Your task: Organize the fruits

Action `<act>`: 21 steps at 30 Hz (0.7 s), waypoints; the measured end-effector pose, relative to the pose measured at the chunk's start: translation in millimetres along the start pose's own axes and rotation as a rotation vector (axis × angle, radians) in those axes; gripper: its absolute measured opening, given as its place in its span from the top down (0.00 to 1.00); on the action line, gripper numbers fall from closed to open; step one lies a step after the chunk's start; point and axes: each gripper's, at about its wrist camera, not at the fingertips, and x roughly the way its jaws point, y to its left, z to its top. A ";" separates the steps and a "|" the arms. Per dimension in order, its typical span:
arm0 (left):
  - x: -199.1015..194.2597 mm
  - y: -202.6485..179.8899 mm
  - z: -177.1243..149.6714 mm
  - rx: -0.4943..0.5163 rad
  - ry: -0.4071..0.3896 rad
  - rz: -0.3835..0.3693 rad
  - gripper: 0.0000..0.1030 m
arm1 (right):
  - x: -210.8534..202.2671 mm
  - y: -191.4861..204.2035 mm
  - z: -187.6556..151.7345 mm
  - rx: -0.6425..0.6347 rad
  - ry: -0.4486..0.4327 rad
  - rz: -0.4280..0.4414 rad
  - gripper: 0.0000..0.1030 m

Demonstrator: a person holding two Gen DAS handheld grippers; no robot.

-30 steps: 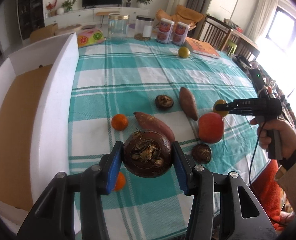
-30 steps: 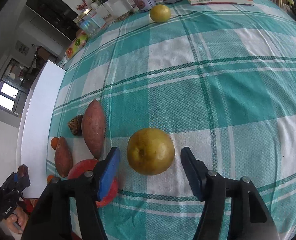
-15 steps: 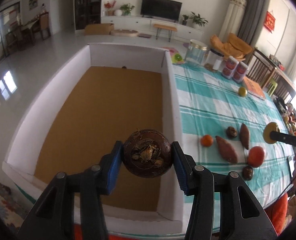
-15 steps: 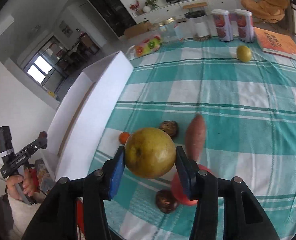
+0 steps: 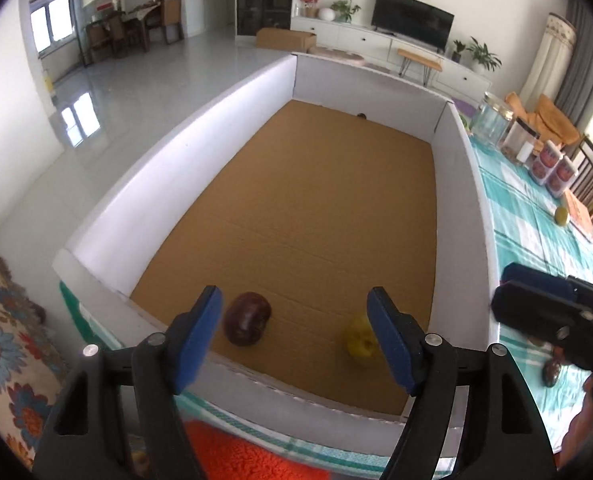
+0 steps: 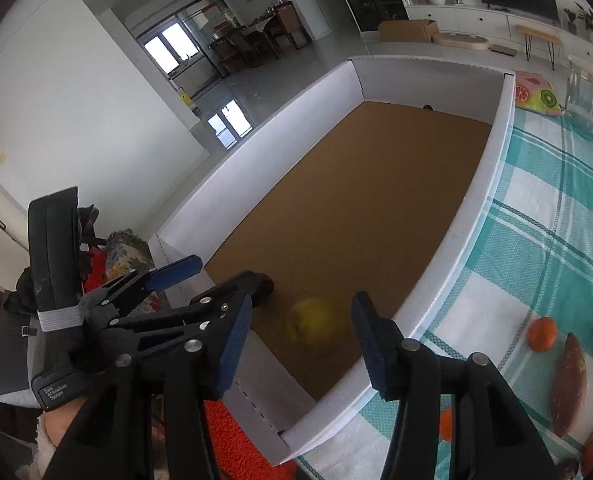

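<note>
A big white box (image 5: 462,184) with a brown cardboard floor stands on the left part of the table. A dark brown round fruit (image 5: 247,318) and a yellow-green pear (image 5: 361,337) lie on its floor near the front wall. My left gripper (image 5: 294,340) is open and empty above them. My right gripper (image 6: 300,344) is open and empty over the pear (image 6: 316,322), which looks blurred. The left gripper also shows in the right wrist view (image 6: 216,280), and hides most of the brown fruit (image 6: 265,285).
On the teal checked cloth (image 6: 544,208) right of the box lie an orange (image 6: 542,333), a sweet potato (image 6: 569,384) and other produce. Jars and cans (image 5: 552,168), a yellow fruit (image 5: 562,216) and a book stand at the far end. A red rug (image 6: 240,444) lies below.
Both grippers have opened over the box. The brown fruit left the left gripper and the pear left the right gripper; both now lie on the box floor.
</note>
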 end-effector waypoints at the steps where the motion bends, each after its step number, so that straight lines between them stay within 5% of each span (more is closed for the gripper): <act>1: -3.1 -1.0 -0.7 0.002 -0.014 0.002 0.25 | -13.5 -4.6 0.0 0.001 -0.035 0.001 0.45; 4: -15.1 -13.1 -5.6 0.013 -0.056 -0.043 0.24 | -61.3 -22.1 -12.7 -0.034 -0.152 -0.089 0.36; 7: -30.8 -46.0 -17.6 0.055 -0.093 -0.168 0.20 | -103.3 -63.9 -44.9 -0.022 -0.255 -0.237 0.27; 14: -35.3 -156.0 -82.0 0.238 -0.047 -0.442 0.18 | -189.3 -175.1 -168.9 0.190 -0.325 -0.646 0.27; 17: -14.3 -193.8 -116.4 0.294 0.028 -0.477 0.18 | -206.8 -213.5 -222.7 0.304 -0.288 -0.755 0.27; 21: 4.9 -225.3 -159.4 0.348 0.093 -0.450 0.18 | -212.7 -233.9 -266.6 0.376 -0.270 -0.788 0.27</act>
